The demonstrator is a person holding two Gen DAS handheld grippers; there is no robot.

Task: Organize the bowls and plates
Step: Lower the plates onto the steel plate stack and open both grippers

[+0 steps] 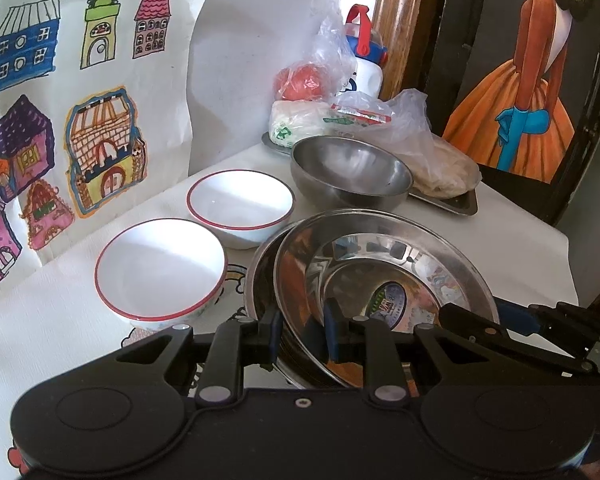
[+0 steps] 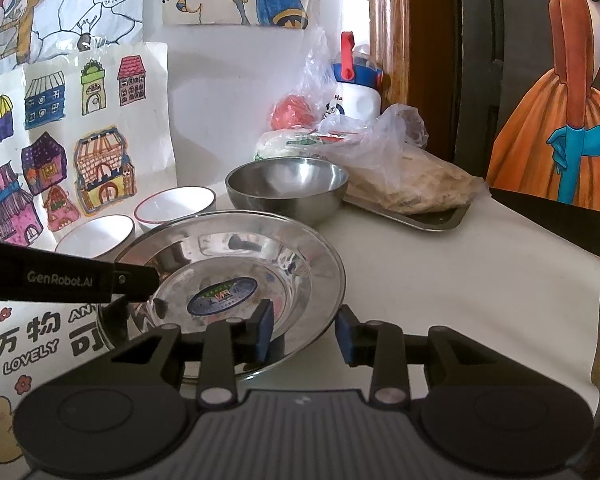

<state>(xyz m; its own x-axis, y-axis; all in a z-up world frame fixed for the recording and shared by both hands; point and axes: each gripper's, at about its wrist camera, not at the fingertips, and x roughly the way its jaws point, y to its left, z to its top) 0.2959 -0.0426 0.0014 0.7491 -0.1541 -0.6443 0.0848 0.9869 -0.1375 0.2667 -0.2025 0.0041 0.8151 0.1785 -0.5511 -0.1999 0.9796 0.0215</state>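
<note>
A shiny steel plate (image 1: 384, 276) with a blue sticker rests askew on a second steel plate (image 1: 260, 276) on the white table. My left gripper (image 1: 304, 328) is shut on the top plate's near-left rim, one blue pad inside and one outside. In the right wrist view the same plate (image 2: 240, 264) lies in front. My right gripper (image 2: 305, 334) straddles its near-right rim, open, with the pads clear of the metal. The left gripper's black finger (image 2: 136, 280) shows at the plate's left edge. Two white bowls with red rims (image 1: 160, 268) (image 1: 240, 204) stand to the left.
A steel bowl (image 1: 352, 172) stands behind the plates. Behind it a metal tray (image 1: 460, 202) holds bagged flatbread, with bagged food (image 1: 300, 82) and a bottle (image 1: 364, 60) in the corner. Children's drawings (image 1: 60, 120) cover the wall on the left. The table edge (image 2: 596, 280) runs on the right.
</note>
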